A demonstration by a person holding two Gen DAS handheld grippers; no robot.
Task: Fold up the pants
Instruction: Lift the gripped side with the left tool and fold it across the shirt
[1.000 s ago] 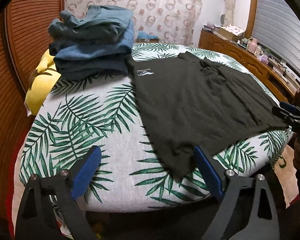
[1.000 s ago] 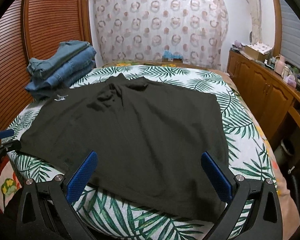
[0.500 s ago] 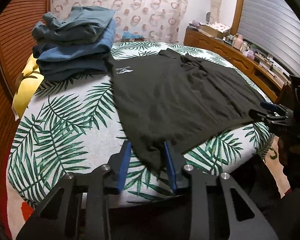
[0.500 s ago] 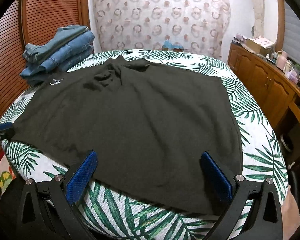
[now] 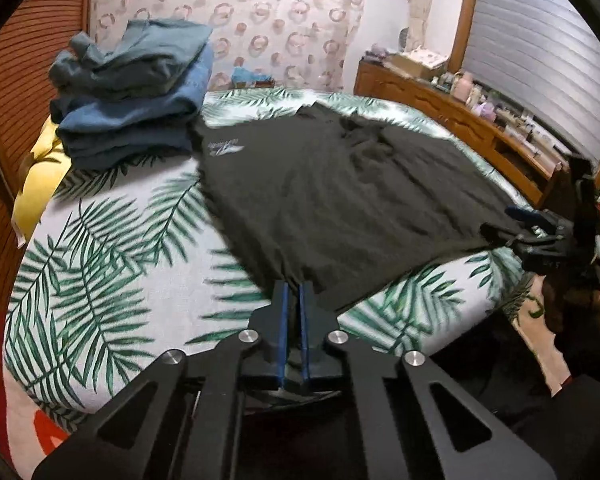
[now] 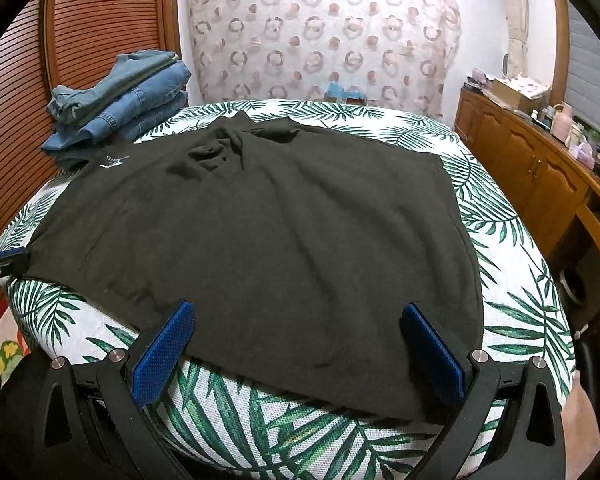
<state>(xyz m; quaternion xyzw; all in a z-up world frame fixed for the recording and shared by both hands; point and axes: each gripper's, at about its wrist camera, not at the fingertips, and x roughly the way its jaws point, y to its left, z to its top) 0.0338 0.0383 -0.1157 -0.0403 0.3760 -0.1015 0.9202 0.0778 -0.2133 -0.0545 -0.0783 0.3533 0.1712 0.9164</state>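
Observation:
Black pants [image 5: 340, 200] lie spread flat on the palm-leaf bed cover [image 5: 112, 248]. My left gripper [image 5: 293, 292] is at their near left corner, its jaws closing tight, and the blue pads pinch the hem there. In the right wrist view the same pants [image 6: 260, 232] fill the bed, and the left gripper [image 6: 4, 258] shows at the far left corner. My right gripper [image 6: 296, 312] stands wide open, its pads [image 6: 164, 352] straddling the near hem without pressing it. The left wrist view shows the right gripper [image 5: 532, 220] at the cloth's right corner.
A stack of folded jeans [image 5: 136, 92] sits at the bed's far left beside a yellow pillow [image 5: 40, 176]. A wooden dresser [image 6: 540, 172] with clutter runs along the right wall. Louvred wooden doors [image 6: 100, 28] stand at the left, a patterned curtain behind.
The left gripper's jaws went from wide open to nearly touching and now pinch the pants' near corner. The right gripper stayed open and about where it was.

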